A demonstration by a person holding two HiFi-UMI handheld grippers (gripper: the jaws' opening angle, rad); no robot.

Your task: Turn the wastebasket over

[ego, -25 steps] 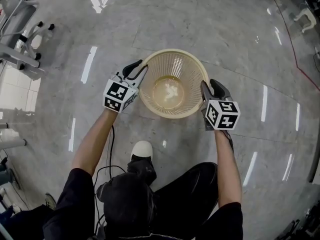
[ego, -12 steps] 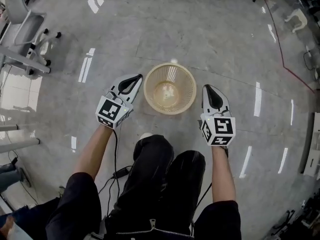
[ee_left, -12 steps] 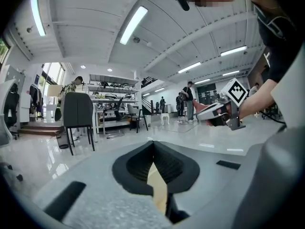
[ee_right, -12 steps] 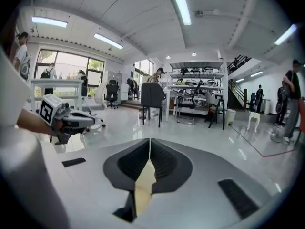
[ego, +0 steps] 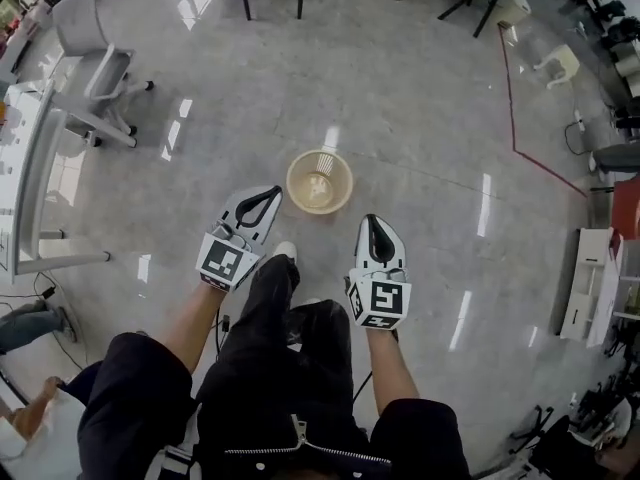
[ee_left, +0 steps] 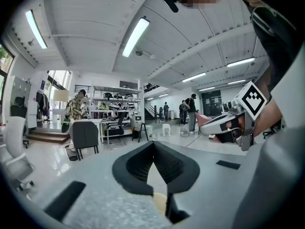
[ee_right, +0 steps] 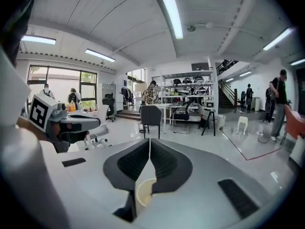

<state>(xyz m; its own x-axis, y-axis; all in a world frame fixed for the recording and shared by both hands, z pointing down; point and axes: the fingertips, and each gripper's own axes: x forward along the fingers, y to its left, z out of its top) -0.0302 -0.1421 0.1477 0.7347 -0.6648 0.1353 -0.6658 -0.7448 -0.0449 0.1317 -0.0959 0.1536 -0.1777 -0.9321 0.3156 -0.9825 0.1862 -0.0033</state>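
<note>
Wastebasket stands upright on the shiny floor, mouth up. In the head view it lies ahead of the person's legs and well apart from both claws. The left claw and the right claw are held either side of the legs, tips pointing forward, touching nothing.

In the left gripper view the jaws meet at the tips with nothing clamped. A cream sliver of the wastebasket shows through the opening behind them.

The right gripper view shows its jaws together too, and empty, with a cream curve of the rim in the gap below.
</note>
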